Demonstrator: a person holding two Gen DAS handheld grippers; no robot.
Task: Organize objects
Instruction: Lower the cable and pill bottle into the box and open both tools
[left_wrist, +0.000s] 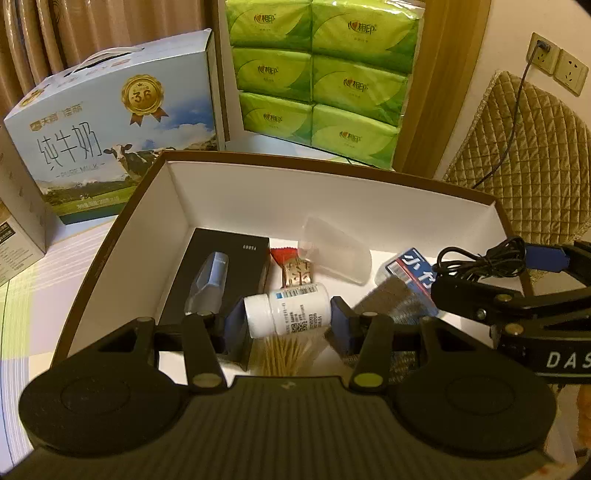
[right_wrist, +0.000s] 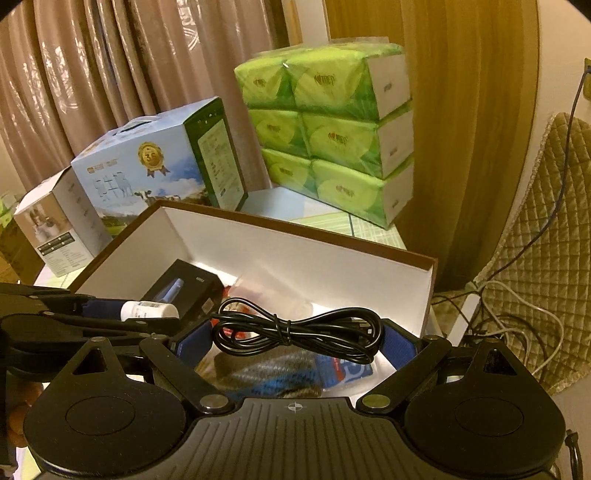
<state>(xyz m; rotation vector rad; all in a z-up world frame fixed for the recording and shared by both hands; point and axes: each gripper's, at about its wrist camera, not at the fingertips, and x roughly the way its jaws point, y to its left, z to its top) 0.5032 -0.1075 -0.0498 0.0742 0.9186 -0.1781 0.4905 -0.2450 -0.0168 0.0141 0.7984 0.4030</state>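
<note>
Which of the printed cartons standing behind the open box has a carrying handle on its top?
The large blue milk carton with a cow and gold medal; the small white carton beside it has an open flap and no handle.

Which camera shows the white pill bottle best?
Left wrist: the bottle lies centred between the left tool's pads, label visible. Right wrist shows it small, at the left edge, partly hidden.
</note>
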